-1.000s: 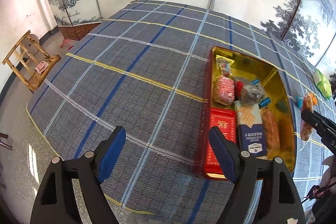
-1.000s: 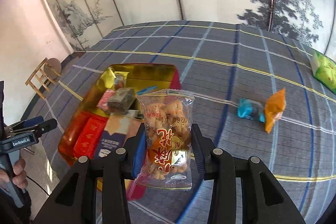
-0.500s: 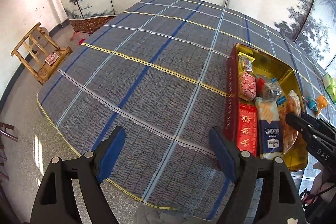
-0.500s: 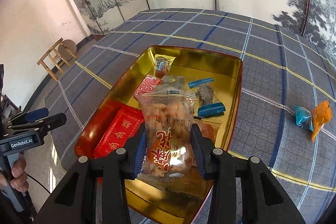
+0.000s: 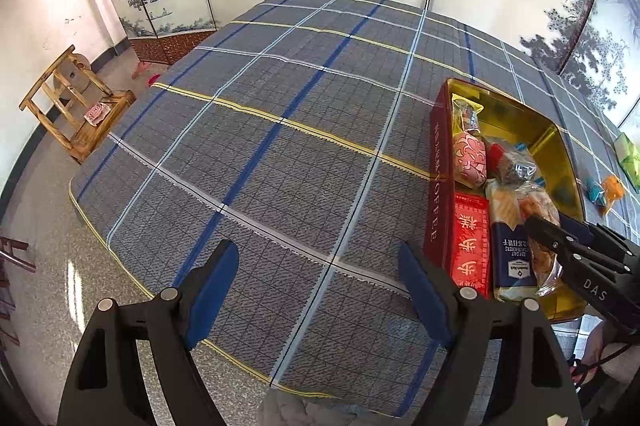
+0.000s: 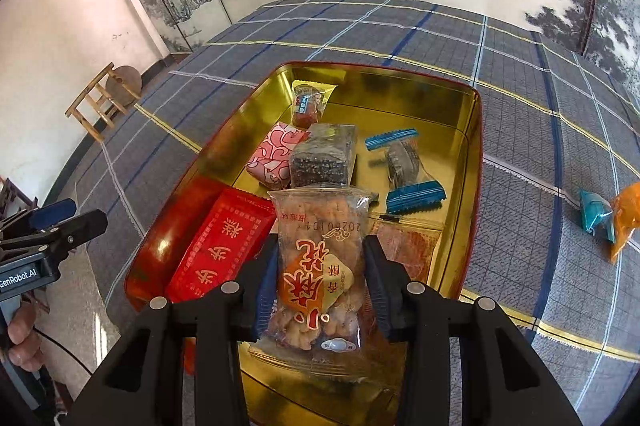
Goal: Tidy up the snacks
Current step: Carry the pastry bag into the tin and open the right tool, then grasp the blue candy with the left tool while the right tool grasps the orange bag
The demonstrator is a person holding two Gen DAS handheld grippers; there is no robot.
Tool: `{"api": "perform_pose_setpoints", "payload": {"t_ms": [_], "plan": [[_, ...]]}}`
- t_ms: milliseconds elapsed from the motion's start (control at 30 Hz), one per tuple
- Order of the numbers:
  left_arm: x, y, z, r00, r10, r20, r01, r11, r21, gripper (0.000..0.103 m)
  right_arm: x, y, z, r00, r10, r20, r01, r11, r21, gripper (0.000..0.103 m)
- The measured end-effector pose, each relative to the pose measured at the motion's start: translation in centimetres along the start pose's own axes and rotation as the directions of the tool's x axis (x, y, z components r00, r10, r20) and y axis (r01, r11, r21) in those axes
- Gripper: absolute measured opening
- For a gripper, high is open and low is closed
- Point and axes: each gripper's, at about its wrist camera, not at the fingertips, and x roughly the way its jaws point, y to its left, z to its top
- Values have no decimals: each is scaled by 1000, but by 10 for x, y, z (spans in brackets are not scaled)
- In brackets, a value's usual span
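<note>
My right gripper [image 6: 320,262] is shut on a clear bag of fried twists [image 6: 318,218] with a red and orange label. It holds the bag upright over the near end of the gold-lined red tin [image 6: 474,154]. In the tin lie a red packet [image 6: 224,250], a pink patterned packet [image 6: 274,150], a dark sesame bar [image 6: 324,158], a blue-ended candy [image 6: 404,166] and a small wrapped sweet [image 6: 308,102]. In the left wrist view the tin [image 5: 438,186] sits at the right, with the right gripper [image 5: 554,226] over it. My left gripper [image 5: 316,250] hangs open over bare tablecloth, left of the tin.
A teal candy [image 6: 596,214] and an orange packet [image 6: 626,218] lie on the plaid cloth right of the tin, and a green packet [image 5: 628,154] lies farther out. A wooden chair [image 5: 76,106] stands on the floor past the table's left edge. Painted screens close off the back.
My right gripper carried the bag from beside the tin to above its near end and sank a little. The left gripper stayed open and barely shifted.
</note>
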Motion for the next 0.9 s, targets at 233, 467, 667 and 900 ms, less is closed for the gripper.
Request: {"api": "perform_pose_setpoints", "payload": {"t_ms": [233,467,667,900], "plan": [[-3,-5,-1,1000,-2,5,2,1000,8,79,-7,-1,-2,1000,10,1,-10,1000,7,53],[-6,-13,-1,1000,3,4,-3,1000,25,80,-26,-4,-2,999,13,43,-14,1000,14,62],[-10,-23,-1,1000,-9,13,8,999,47,80,-45,-16,-2,996,19,89,-23,999,49,65],[-13,-36,-2,999,-29,15,28,997,71,80,-66,-56,-5,989,-52,141,34,991,127,67]]}}
